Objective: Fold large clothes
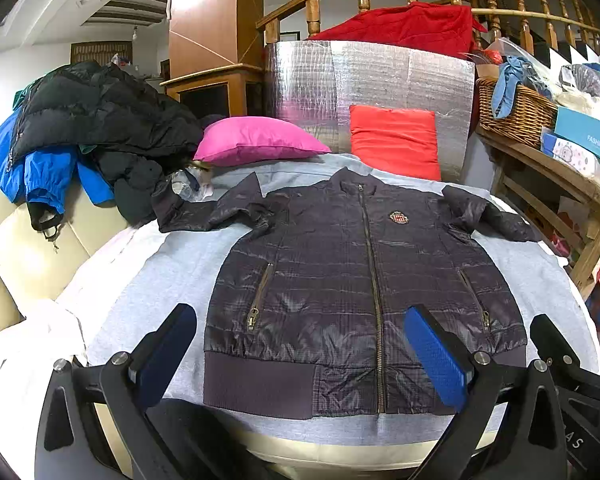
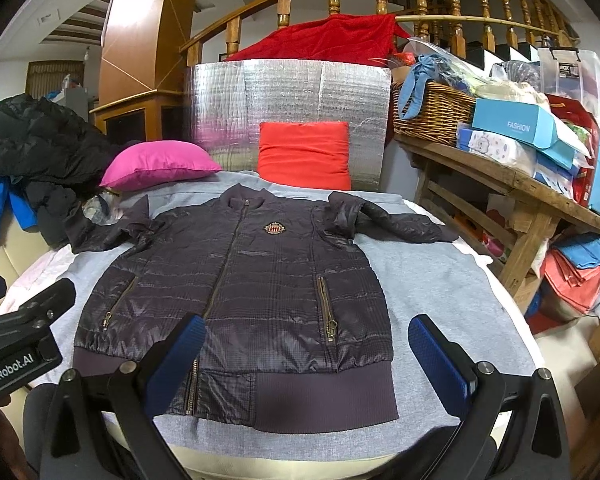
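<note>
A dark purple quilted jacket (image 1: 340, 280) lies flat, zipped, front up, on a grey cloth (image 1: 172, 272), collar away from me, both sleeves spread out. It also shows in the right wrist view (image 2: 240, 280). My left gripper (image 1: 300, 352) is open and empty, hovering above the jacket's hem, left of the zip. My right gripper (image 2: 308, 360) is open and empty above the hem's right half. The right gripper also shows at the right edge of the left wrist view (image 1: 556, 344), and the left gripper at the left edge of the right wrist view (image 2: 28, 312).
A pink pillow (image 1: 252, 140) and a red cushion (image 1: 396, 144) lie behind the jacket, against a silver foil panel (image 1: 364, 80). A pile of black and blue coats (image 1: 84, 136) sits at left. A wooden bench (image 2: 520, 188) with a wicker basket (image 2: 432, 112) and boxes stands at right.
</note>
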The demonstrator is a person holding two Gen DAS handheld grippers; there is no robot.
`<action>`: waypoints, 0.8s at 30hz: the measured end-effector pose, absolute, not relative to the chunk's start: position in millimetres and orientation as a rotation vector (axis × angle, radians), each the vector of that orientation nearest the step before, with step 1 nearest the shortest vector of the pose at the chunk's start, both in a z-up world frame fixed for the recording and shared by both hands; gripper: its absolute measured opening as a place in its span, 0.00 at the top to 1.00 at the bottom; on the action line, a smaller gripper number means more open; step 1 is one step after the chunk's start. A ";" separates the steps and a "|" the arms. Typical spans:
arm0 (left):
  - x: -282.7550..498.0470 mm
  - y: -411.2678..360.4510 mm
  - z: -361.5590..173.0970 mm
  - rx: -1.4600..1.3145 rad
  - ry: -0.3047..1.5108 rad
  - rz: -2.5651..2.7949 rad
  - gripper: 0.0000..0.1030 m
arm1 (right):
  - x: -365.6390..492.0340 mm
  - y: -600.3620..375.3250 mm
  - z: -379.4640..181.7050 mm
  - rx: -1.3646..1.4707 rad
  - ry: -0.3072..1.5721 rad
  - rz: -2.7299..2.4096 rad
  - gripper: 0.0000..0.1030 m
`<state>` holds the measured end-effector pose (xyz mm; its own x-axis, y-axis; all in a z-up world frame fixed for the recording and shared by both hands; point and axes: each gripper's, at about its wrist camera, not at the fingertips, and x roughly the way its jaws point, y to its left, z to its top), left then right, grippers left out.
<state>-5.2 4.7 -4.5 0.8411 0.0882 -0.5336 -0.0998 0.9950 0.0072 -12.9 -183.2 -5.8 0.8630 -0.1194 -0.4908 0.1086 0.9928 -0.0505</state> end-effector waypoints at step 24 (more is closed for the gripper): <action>-4.8 8.2 -5.4 -0.036 0.573 0.103 0.00 | -15.3 -182.0 -5.8 -0.023 0.511 -0.103 0.00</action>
